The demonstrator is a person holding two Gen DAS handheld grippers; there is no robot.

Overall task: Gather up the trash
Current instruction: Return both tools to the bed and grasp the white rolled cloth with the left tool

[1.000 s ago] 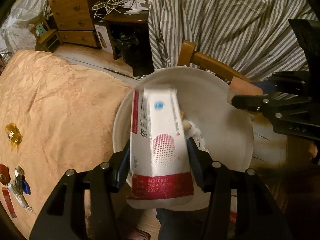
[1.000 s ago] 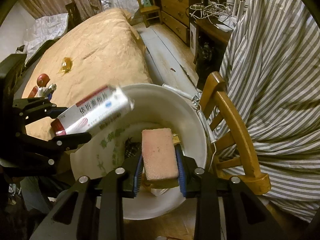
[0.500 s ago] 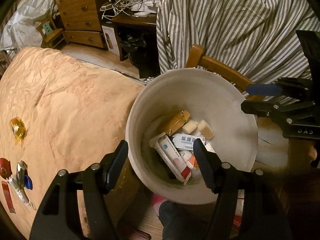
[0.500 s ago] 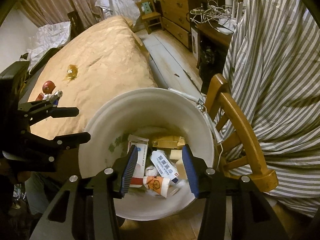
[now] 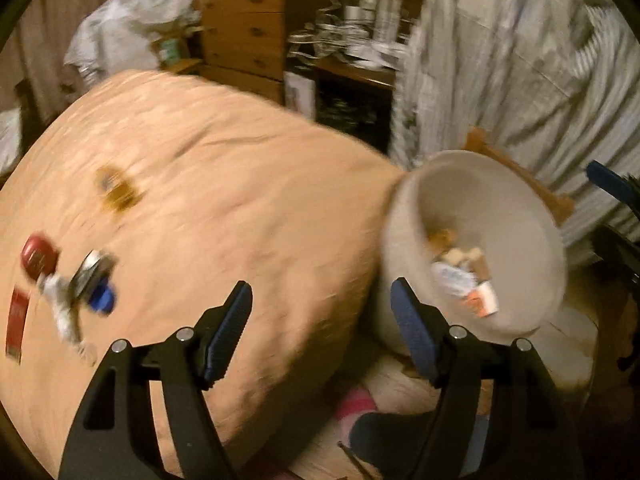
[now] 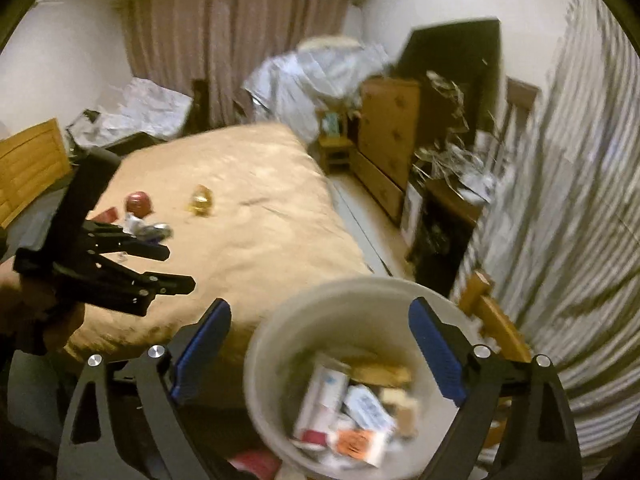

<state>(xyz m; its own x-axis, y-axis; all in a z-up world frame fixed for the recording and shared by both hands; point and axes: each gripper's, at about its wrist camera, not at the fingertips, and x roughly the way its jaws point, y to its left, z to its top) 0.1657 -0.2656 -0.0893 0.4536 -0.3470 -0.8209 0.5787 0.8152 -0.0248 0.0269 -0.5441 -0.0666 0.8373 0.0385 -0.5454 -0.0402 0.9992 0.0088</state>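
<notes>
The left gripper has its jaws wide apart with nothing between them; they have just been opening. It hangs over the edge of the bed, which wears a tan cover. Just to its right, down on the floor, stands the white bin. The right gripper is let go too, its jaws spread very wide and bare, and they have just been opening fast. The bin sits right under and between its blue pads, but the pads do not touch it. Inside the bin lies the trash that is already in: a white and red box, a small white pack with blue letters, an orange and white scrap and some tan bits, all blurry. To the right of the bin is a wooden chair with a striped cloth hung over it. To the left of the left gripper, more trash lies on the bed: a blue cap with a shiny crumpled wrapper, a flat red pack, and a round red thing. Farther out on the bed is a small amber wrapper. Far beyond the bed stand a wooden chest of drawers and a pile of white sheets.
</notes>
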